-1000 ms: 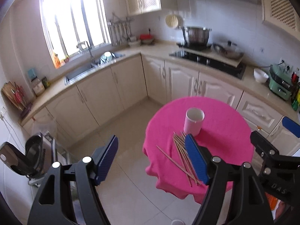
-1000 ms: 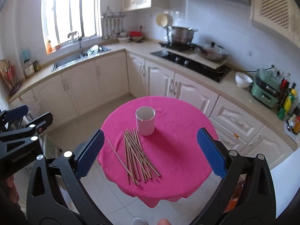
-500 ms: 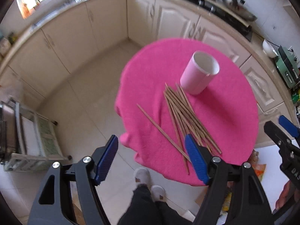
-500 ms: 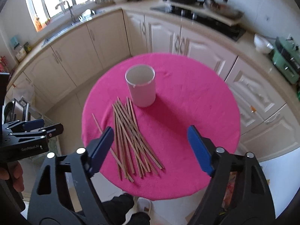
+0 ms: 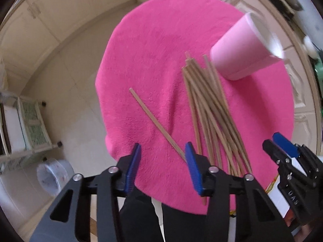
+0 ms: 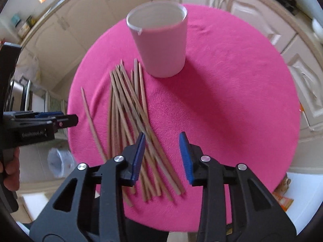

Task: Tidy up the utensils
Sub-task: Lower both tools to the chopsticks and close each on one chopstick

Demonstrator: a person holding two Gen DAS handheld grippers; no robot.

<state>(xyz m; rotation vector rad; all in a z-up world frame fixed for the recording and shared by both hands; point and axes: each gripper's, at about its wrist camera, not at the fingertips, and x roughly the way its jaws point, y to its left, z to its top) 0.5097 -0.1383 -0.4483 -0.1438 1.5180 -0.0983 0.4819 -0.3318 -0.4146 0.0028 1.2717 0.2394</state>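
A pale pink cup [image 5: 242, 54] [image 6: 161, 44] stands upright on a round table under a bright pink cloth [image 5: 161, 40] [image 6: 232, 100]. Several wooden chopsticks [image 5: 212, 109] [image 6: 129, 109] lie fanned in front of the cup. One single chopstick [image 5: 157, 125] [image 6: 92, 123] lies apart to their left. My left gripper [image 5: 163, 149] [image 6: 60, 119] points down over the near end of that single stick, its jaws closing and its pads touching nothing. My right gripper [image 6: 162, 139] [image 5: 286, 147] hovers over the pile's near ends, jaws closing, with sticks showing below the gap but not pinched.
Cream kitchen cabinets [image 5: 50, 30] curve around behind the table above a tiled floor [image 5: 76, 92]. A clear plastic bin [image 5: 53, 176] and a metal rack [image 5: 30, 125] stand on the floor to the left. An orange packet [image 6: 282, 199] lies at the lower right. A hand [image 6: 10, 171] holds the left gripper.
Both grippers have dropped toward the table and tipped downward, so the worktop and window have left view. Both pairs of jaws have narrowed. The chopsticks and cup have not moved.
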